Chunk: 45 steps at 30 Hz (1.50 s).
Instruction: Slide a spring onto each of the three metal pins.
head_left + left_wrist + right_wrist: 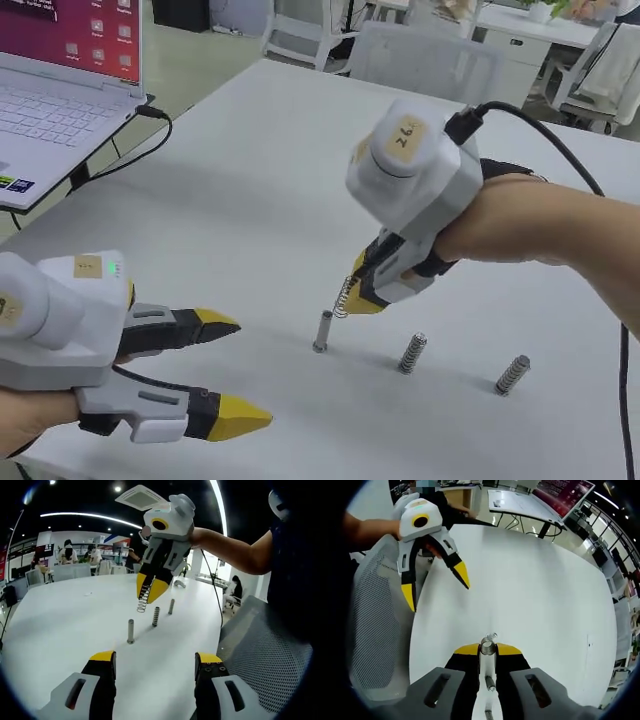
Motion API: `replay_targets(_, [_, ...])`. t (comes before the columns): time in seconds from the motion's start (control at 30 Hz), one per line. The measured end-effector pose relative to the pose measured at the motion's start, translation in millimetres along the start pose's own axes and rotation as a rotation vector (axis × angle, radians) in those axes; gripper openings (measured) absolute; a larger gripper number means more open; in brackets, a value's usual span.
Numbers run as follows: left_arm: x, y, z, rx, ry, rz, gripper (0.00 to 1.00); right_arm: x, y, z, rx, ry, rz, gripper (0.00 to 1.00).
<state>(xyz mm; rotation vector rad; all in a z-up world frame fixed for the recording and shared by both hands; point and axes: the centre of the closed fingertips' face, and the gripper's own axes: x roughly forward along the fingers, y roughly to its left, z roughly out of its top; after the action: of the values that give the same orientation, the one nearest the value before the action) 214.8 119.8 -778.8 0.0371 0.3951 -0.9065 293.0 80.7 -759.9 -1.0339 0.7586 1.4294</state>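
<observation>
I am clamping my right gripper [362,298] on the spring [345,296], its yellow jaws shut across the upper coils. The rest of the spring is hanging free below the tips, slightly slanted. In the right gripper view the coil's open end is sitting squarely between the jaws.

I judge the spring to be light, thin-wired and quick to buckle or flick out of a hard pinch. A gentle sideways hold near the top suits it, because that leaves the lower mouth open for threading.

Just below and beside the dangling end, the bare pin [322,331] is standing upright on the white table [250,180], not yet touched. It looks stiff and slender, and I cannot tell whether it is fixed down, so a sideways knock might tip it.

Farther along the row, the second pin [412,352] and the third pin [512,374] are each already wearing a spring.

My left gripper [250,370] is hovering near the table's near edge with its jaws spread wide and holding nothing. A laptop [60,90] is sitting well apart at the far corner.
</observation>
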Motion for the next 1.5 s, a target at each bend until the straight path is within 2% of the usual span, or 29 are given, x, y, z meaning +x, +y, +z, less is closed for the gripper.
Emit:
replay_targets(0.53, [-1.9,3.0,-0.5,0.000,0.001,0.004,0.60,16.1,-2.6,1.4,0.007,0.018,0.012,0.08])
replay_targets(0.93, [-4.1,4.1,-6.1,-0.012,0.008,0.005,0.60,23.8,-3.8,-0.3,0.005,0.033,0.021,0.08])
replay_targets(1.5, [-3.6,6.3,-10.3,-0.023,0.011,0.004,0.59,46.7,-8.1,-10.7,0.016,0.066,0.043,0.08])
